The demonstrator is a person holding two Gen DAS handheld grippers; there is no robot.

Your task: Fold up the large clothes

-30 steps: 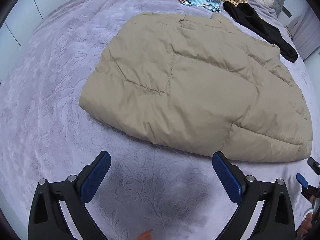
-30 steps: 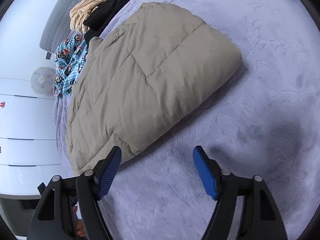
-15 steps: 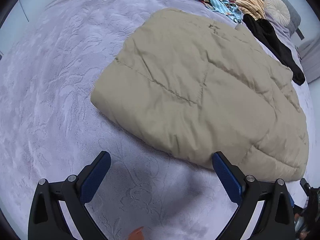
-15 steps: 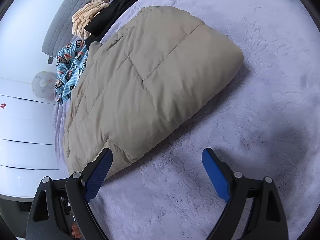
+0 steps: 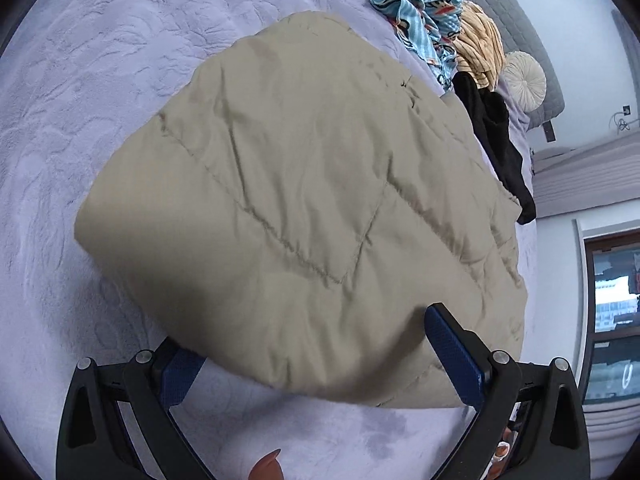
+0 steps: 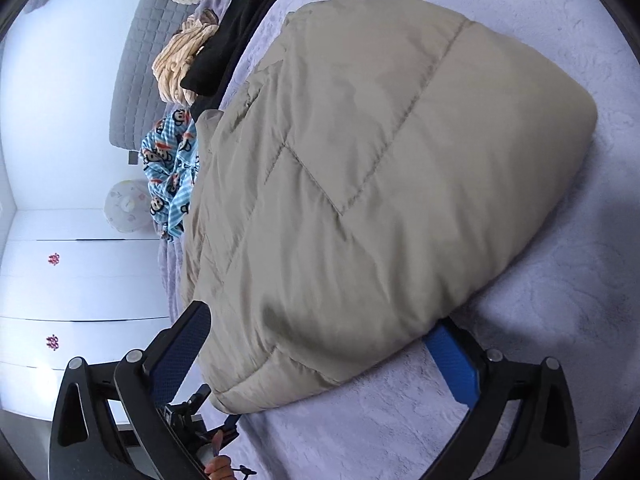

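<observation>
A beige quilted puffer garment (image 5: 304,208) lies folded on the lilac bed; it also fills the right wrist view (image 6: 380,184). My left gripper (image 5: 320,348) is open, its jaws on either side of the garment's near folded edge, whose bulge hides the left blue pad. My right gripper (image 6: 320,348) is open too, its jaws straddling the near edge at the garment's other end. Neither pair of pads presses on the fabric.
The lilac bedspread (image 5: 80,80) lies around the garment. A blue monkey-print cloth (image 5: 420,4), a tan striped cloth (image 5: 480,40) and a black garment (image 5: 500,140) lie by the grey headboard (image 6: 140,60). White drawers (image 6: 80,280) stand beside the bed.
Both grippers have moved forward to the garment's near edge, which now sits between their open jaws. The garment has not visibly moved.
</observation>
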